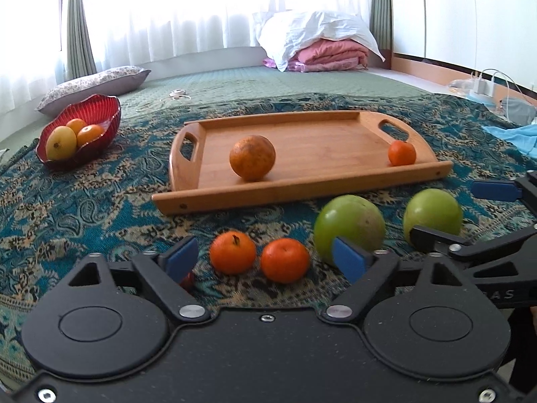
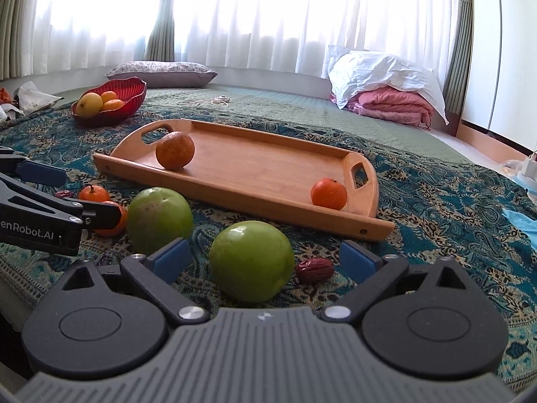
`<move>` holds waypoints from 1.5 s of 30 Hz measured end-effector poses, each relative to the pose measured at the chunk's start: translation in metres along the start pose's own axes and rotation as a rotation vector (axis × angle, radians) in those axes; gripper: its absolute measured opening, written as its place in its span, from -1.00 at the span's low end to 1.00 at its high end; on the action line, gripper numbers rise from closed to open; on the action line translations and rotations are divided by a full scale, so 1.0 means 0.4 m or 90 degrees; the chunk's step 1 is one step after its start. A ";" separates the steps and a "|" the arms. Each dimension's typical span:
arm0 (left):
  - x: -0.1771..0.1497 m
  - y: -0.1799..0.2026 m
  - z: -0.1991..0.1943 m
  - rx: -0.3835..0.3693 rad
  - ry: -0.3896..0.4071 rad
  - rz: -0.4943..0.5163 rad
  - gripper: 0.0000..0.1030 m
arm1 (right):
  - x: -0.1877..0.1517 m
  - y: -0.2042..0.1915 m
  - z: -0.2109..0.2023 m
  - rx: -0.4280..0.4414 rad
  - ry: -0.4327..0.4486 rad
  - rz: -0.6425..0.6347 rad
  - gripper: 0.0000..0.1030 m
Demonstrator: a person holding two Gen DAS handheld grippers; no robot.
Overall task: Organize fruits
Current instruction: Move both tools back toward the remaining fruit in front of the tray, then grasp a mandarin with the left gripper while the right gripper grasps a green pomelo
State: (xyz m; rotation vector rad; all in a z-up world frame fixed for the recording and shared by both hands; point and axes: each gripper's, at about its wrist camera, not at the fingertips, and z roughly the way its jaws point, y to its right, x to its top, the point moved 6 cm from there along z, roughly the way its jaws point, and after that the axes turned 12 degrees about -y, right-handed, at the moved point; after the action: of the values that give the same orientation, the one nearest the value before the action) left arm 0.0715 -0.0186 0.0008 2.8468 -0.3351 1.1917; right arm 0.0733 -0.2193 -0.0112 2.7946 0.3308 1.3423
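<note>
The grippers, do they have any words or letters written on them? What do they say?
"enRobot.AI": white letters on the side of the left gripper, in the right wrist view; the start is cut off by the picture's edge.
"RAS": faint letters on the right gripper body, in the left wrist view; only partly shown.
Nothing else readable: the fruit and the wooden tray carry no labels.

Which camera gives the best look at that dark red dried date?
The right wrist view: the dried date lies in full sight beside a green apple. The left wrist view shows only a red sliver of another behind the left gripper.
</note>
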 end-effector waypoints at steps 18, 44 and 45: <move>-0.030 0.004 0.033 -0.019 -0.021 -0.047 -0.05 | -0.032 -0.016 -0.009 -0.007 0.015 0.031 0.44; -0.036 0.019 0.068 -0.021 -0.006 -0.057 -0.27 | -0.049 -0.026 0.038 -0.033 0.017 0.065 0.32; -0.036 0.019 0.067 -0.022 -0.006 -0.057 -0.27 | -0.048 -0.026 0.040 -0.032 0.016 0.067 0.32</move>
State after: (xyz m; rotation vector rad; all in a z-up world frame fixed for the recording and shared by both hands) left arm 0.0788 -0.0268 -0.0288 2.8073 -0.2241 1.1448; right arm 0.0723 -0.2118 -0.0373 2.7914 0.1502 1.3875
